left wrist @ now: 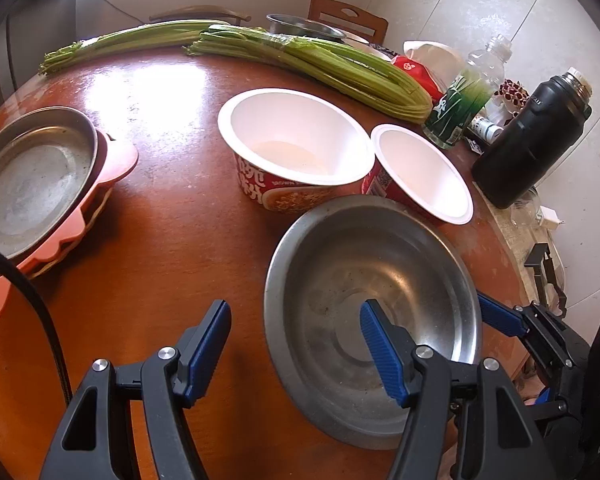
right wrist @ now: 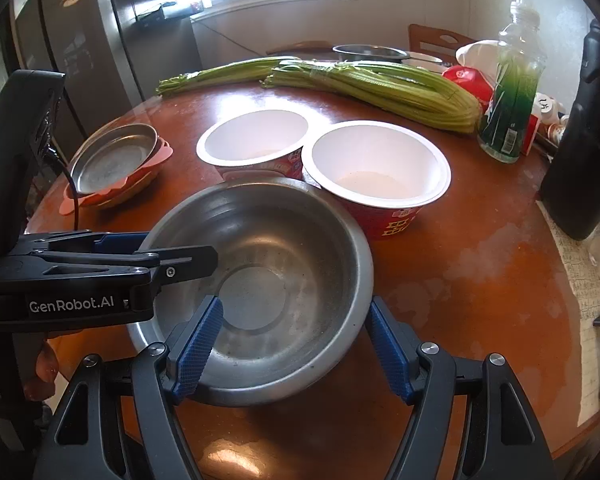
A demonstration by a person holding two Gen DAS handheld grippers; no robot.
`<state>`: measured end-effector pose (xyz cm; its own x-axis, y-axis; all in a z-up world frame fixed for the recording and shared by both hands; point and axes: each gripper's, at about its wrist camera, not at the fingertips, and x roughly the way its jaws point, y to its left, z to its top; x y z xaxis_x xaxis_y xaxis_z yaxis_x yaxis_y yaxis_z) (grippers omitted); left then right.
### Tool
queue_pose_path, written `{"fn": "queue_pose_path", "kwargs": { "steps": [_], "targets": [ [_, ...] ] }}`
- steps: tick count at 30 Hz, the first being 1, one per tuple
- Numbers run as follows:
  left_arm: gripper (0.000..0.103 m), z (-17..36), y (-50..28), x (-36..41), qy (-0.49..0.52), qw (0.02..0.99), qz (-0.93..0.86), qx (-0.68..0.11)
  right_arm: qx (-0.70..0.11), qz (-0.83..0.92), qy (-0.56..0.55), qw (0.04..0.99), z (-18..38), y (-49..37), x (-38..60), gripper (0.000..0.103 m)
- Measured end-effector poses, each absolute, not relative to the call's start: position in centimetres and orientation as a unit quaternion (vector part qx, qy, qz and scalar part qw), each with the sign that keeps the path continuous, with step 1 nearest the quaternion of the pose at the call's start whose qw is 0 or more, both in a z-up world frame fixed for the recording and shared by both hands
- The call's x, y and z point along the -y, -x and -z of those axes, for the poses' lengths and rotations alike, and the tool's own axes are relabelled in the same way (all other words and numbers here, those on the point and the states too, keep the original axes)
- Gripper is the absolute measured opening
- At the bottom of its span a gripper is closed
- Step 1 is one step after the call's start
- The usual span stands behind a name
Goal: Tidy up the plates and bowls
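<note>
With both the left tool (left wrist: pixel 296 332) and right tool (right wrist: pixel 296 336) half open, each straddling a rim of the steel bowl (right wrist: pixel 260 280) on the near table (right wrist: pixel 480 280) and gripping nothing, uneven closing could tip it against the paper bowls (right wrist: pixel 376 164).

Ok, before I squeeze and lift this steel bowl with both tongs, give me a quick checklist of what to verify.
1. Left tongs straddle the steel bowl rim, one finger inside, one outside: ok.
2. Right tongs straddle the opposite rim: ok.
3. Pads pressing the rim: not ok, both tongs are open.
4. Steel bowl empty: ok.
5. Bowl free of the noodle cups behind it: cannot tell, its far rim overlaps them in both views.
6. Steel plate on the pink stack bare on top: ok.
</note>
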<state>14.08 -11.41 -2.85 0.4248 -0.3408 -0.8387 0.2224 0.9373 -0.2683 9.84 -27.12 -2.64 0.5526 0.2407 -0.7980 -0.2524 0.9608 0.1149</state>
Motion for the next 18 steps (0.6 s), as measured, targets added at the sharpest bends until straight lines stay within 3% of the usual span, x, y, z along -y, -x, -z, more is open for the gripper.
{"fn": "queue_pose_path", "kwargs": {
  "steps": [18],
  "targets": [
    [0.066, 3.2, -14.8, 12.9, 0.07, 0.837, 0.201, -0.505, -0.449, -0.149, 0.034, 0.88, 2.4, -9.6, 26.3, 0.075]
  ]
}}
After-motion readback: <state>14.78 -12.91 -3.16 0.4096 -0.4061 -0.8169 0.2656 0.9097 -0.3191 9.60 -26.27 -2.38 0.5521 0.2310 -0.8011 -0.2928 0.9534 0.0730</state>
